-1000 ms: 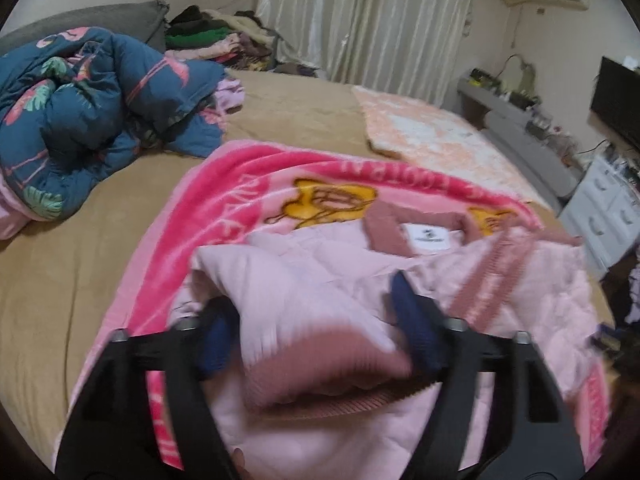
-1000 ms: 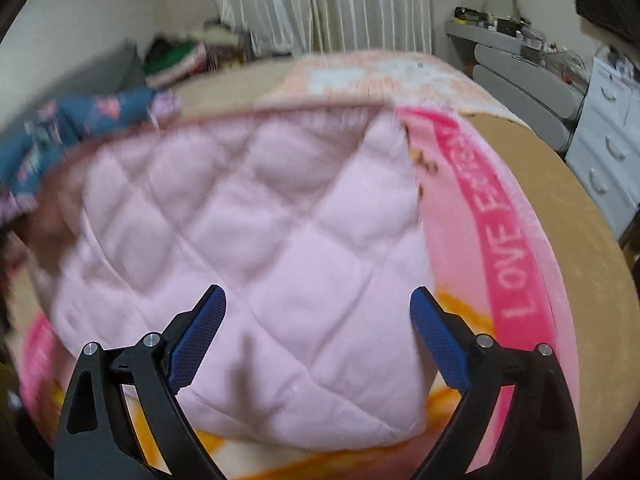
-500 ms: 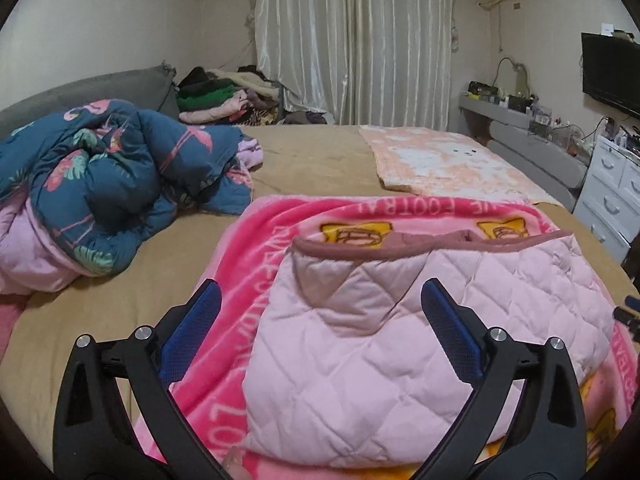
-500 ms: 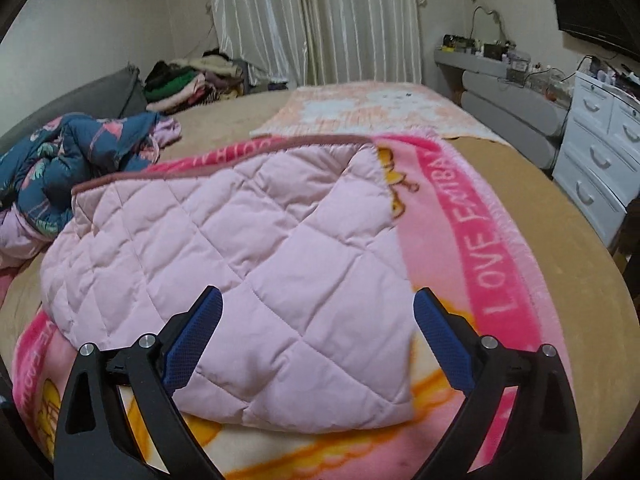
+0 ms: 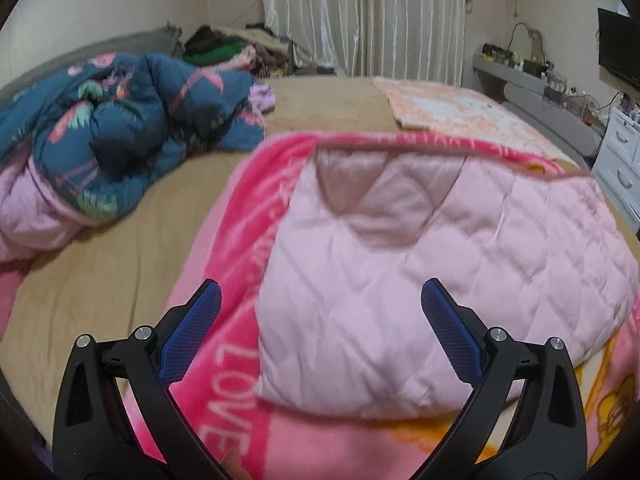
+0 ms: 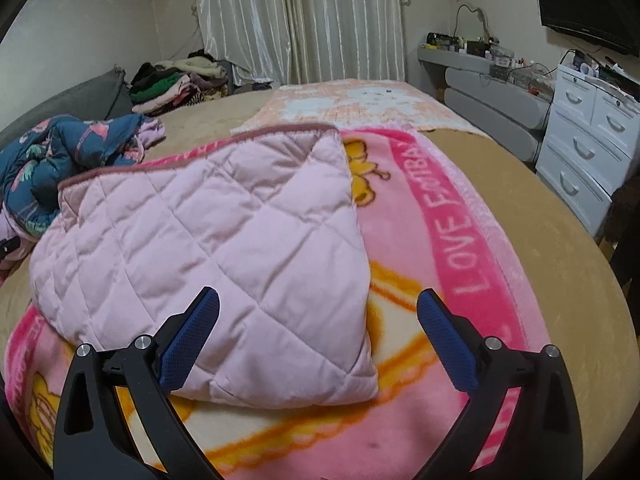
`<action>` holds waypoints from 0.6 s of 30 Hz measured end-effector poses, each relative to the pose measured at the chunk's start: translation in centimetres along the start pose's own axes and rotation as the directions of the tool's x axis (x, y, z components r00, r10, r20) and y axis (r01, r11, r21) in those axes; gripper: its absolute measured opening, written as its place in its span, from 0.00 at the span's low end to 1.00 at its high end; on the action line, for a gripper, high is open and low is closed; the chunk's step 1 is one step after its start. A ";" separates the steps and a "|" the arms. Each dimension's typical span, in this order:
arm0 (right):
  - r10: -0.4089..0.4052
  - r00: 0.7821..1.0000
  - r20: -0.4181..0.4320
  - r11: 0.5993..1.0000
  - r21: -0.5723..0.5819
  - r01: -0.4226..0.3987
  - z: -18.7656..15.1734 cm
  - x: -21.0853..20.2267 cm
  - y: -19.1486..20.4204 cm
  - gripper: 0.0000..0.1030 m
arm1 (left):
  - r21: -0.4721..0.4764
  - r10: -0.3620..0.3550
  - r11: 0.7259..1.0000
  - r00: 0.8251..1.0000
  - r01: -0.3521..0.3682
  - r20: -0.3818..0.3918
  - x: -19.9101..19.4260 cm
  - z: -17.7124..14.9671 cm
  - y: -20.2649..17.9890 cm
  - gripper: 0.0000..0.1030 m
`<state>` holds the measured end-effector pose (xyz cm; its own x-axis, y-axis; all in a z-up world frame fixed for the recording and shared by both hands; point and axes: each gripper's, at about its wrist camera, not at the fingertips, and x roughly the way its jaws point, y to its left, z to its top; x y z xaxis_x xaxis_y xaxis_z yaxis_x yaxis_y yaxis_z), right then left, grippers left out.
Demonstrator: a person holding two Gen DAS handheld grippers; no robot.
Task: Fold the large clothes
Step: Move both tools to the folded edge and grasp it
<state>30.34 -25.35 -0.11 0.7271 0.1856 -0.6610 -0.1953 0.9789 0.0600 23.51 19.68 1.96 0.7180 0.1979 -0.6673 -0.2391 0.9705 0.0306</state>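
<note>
A pale pink quilted jacket (image 5: pixel 420 264) lies folded into a flat rectangle on a pink cartoon blanket (image 5: pixel 240 360) on the bed. It also shows in the right wrist view (image 6: pixel 208 240), on the same blanket (image 6: pixel 452 240). My left gripper (image 5: pixel 320 300) is open and empty, hovering over the jacket's near left part. My right gripper (image 6: pixel 318 308) is open and empty, over the jacket's near right corner.
A crumpled dark blue flamingo-print quilt (image 5: pixel 112 128) lies at the left of the tan bed (image 5: pixel 100 272). A peach blanket (image 5: pixel 452 108) lies at the far side. Stacked clothes (image 6: pixel 172 84) sit by the curtains. White drawers (image 6: pixel 588 136) stand at the right.
One second ago my left gripper held the jacket's cuff end; it has let go and pulled back. The jacket now lies folded flat. Both grippers have backed away slightly.
</note>
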 end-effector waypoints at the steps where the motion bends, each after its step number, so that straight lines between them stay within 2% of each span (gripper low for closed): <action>1: -0.004 1.000 -0.005 1.000 -0.005 0.004 -0.2 0.3 0.1 0.96 | -0.005 -0.005 1.000 1.000 0.005 -0.012 0.4 -0.5 0.2 0.91; 4: -0.009 1.000 -0.018 1.000 -0.007 0.009 -0.5 1.2 0.0 0.96 | -0.084 -0.070 0.994 0.994 0.063 -0.082 2.6 -2.4 2.0 0.91; 6: -0.011 1.000 -0.027 1.000 -0.009 0.011 -0.6 1.8 -0.2 0.96 | -0.118 -0.083 0.991 0.990 0.070 -0.111 3.8 -3.2 2.9 0.91; 11: -0.015 0.998 -0.055 1.000 0.005 0.016 -1.0 3.3 -0.7 0.96 | -0.186 -0.193 0.968 0.973 0.168 -0.126 5.6 -3.6 3.8 0.91; 15: 0.017 0.998 -0.065 1.000 0.028 -0.015 -1.5 4.2 -1.1 0.96 | -0.186 -0.222 0.962 0.968 0.199 -0.114 6.6 -3.5 3.4 0.91; 17: 0.033 0.997 -0.076 0.999 0.023 -0.032 -1.7 4.6 -1.0 0.95 | -0.193 -0.232 0.959 0.966 0.207 -0.118 7.1 -3.6 3.1 0.88; 18: 0.045 0.995 -0.084 0.999 0.014 -0.044 -2.0 4.9 -0.8 0.89 | -0.193 -0.228 0.960 0.967 0.203 -0.116 7.1 -3.7 2.9 0.78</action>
<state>32.81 -25.38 -4.90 0.6594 0.2220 -0.7183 -0.2178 0.9709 0.1001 25.55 23.45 -5.43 0.6726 -0.0455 -0.7386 -0.2103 0.9452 -0.2497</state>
